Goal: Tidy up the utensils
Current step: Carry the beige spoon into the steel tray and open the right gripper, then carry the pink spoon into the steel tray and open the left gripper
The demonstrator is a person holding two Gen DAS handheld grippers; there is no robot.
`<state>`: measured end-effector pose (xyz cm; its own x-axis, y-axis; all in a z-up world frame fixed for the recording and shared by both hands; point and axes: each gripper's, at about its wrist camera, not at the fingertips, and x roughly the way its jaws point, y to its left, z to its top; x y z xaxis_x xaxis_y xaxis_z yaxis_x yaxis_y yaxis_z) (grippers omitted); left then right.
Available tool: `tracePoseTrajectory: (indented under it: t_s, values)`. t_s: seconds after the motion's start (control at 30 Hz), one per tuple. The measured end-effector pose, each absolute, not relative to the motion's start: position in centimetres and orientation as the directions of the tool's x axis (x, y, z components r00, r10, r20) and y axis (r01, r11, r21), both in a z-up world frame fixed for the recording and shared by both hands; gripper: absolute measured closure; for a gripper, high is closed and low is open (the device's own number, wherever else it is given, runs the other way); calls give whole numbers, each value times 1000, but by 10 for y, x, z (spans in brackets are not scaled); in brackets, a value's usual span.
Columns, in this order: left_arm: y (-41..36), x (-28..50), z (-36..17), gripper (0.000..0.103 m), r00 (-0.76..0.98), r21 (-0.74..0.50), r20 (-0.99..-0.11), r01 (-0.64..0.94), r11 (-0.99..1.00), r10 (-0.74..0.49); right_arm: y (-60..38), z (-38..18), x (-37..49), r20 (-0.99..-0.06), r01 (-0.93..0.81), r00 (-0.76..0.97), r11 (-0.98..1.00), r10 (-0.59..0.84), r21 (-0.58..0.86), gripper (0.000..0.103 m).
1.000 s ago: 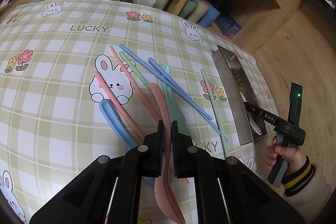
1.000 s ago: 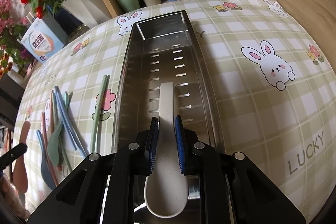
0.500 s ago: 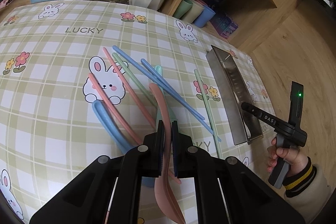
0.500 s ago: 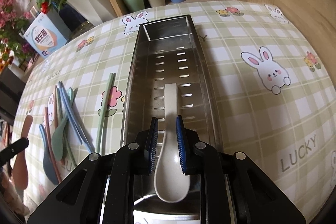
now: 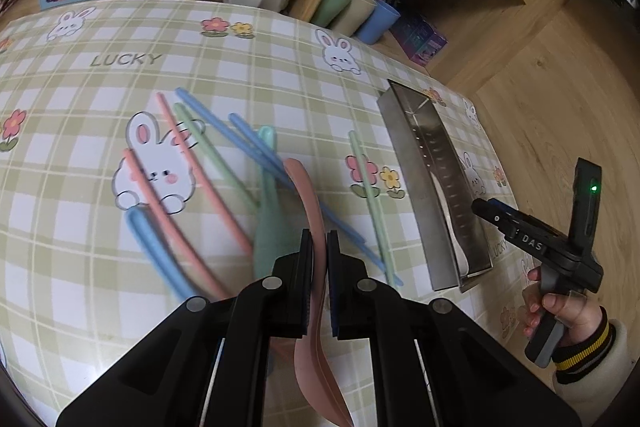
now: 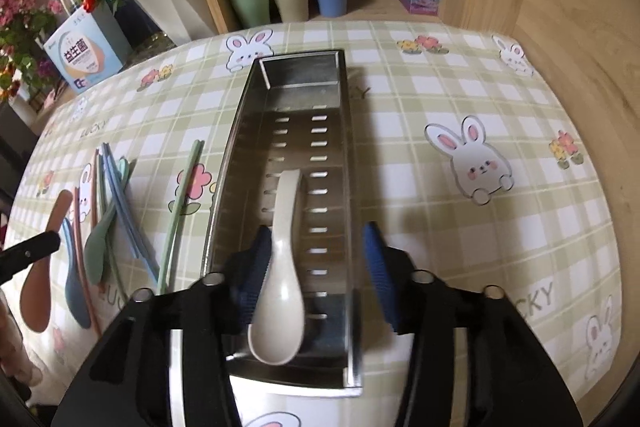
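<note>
Right gripper (image 6: 316,267) jaws opening, cream spoon (image 6: 280,267) released into steel tray (image 6: 348,187) near surface's edge; left gripper (image 5: 319,255) clenched on pink spoon's (image 5: 316,307) handle. Probably light, stiff, slick plastic; best pinched mid-handle.

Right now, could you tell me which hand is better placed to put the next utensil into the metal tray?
Left. The left gripper is shut on the pink spoon. The right gripper, jaws opening, has released the white spoon in the metal tray and holds nothing.
</note>
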<state>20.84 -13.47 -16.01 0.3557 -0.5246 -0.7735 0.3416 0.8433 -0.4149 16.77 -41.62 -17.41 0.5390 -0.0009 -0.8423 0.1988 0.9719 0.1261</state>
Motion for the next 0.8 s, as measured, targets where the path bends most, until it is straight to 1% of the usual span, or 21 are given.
tracePoseTrajectory:
  t_s: [0.1, 0.13, 0.17, 0.3, 0.43, 0.53, 0.8]
  values:
    - [-147, 210, -159, 96, 351, -411, -774, 356, 839, -528, -422, -170, 166, -838, 194, 545, 973, 0, 126, 44]
    - [-150, 211, -159, 96, 349, -411, -773, 360, 837, -530, -424, -169, 166, -838, 194, 545, 973, -2, 124, 39]
    - [-155, 211, -157, 96, 347, -409, -773, 367, 836, -531, -426, -168, 165, -839, 196, 545, 973, -2, 125, 37]
    - [-171, 212, -155, 96, 338, -407, -772, 389, 826, -539, -439, -165, 159, -826, 201, 563, 965, 25, 166, 19]
    - [-190, 214, -153, 96, 321, -420, -767, 404, 813, -556, -449, -162, 154, -818, 223, 575, 960, 9, 167, 18]
    - [-203, 216, -152, 96, 308, -435, -761, 409, 802, -571, -454, -160, 150, -810, 216, 586, 959, 23, 184, 17]
    - [-246, 220, -143, 96, 259, -506, -727, 422, 752, -635, -471, -161, 146, -806, 245, 592, 947, 22, 205, 17]
